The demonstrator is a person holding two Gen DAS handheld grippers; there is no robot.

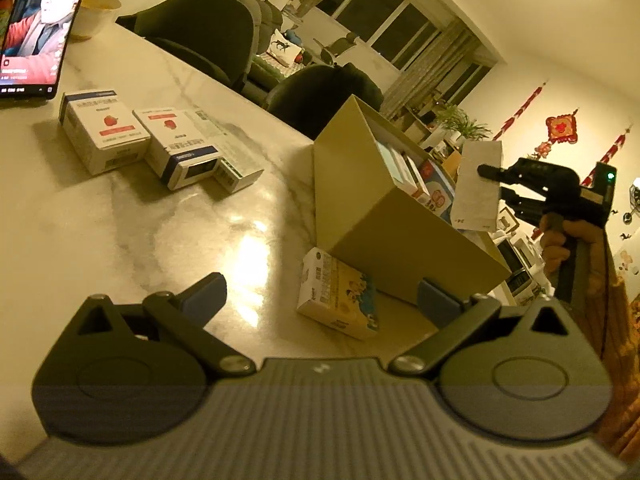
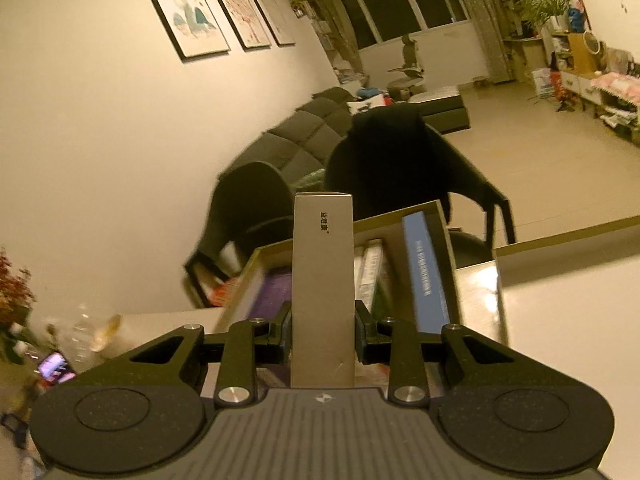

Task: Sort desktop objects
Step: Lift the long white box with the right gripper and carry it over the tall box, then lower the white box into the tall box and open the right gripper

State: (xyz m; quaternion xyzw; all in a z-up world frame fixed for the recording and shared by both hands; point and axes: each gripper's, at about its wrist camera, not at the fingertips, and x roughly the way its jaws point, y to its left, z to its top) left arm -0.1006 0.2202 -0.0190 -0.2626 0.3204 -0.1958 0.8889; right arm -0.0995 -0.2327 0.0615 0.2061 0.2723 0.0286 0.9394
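Note:
My right gripper (image 2: 322, 330) is shut on a tall white carton (image 2: 323, 280), which stands upright between its pads over the open tan box (image 2: 438, 210). The left wrist view shows the same white carton (image 1: 478, 184) in the right gripper (image 1: 494, 174) above the tan box (image 1: 384, 240), where several small packs stand on edge. My left gripper (image 1: 322, 300) hangs open above the table, nothing between its fingers. A yellow and blue carton (image 1: 340, 296) lies flat just ahead of it, against the tan box. Three white medicine boxes (image 1: 160, 140) lie at the far left.
A phone (image 1: 38, 28) with a lit screen leans at the far left, a bowl (image 1: 94, 12) behind it. Two dark chairs (image 1: 200, 36) stand along the marble table's far edge (image 1: 224, 92). In the right wrist view, glassware (image 2: 92, 332) and flowers (image 2: 12, 300) sit at the left.

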